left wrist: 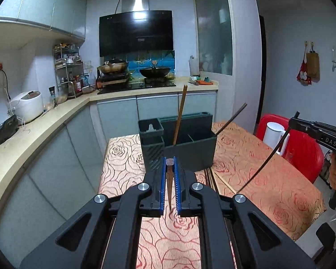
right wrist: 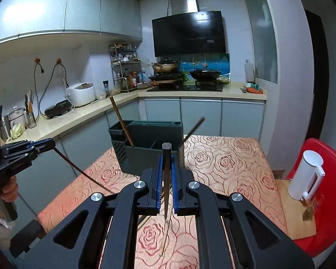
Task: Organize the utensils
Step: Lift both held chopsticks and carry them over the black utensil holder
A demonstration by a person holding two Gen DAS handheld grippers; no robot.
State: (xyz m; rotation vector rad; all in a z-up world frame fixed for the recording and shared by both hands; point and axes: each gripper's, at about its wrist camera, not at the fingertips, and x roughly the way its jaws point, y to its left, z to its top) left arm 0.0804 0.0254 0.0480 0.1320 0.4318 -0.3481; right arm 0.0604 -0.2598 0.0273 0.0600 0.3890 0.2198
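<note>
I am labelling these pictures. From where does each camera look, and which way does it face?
Left wrist: on the left gripper, facing the utensil holder and stove; right gripper at right edge.
Right wrist: on the right gripper, same direction; left gripper, hand at left edge.
Shared: holder, table, each gripper shut on a chopstick.

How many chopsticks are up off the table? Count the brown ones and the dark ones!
Brown chopsticks: 2, one in the holder, one in the left gripper.
Dark chopsticks: 2, one leaning at the holder's right end, one in the right gripper.
Total: 4.
</note>
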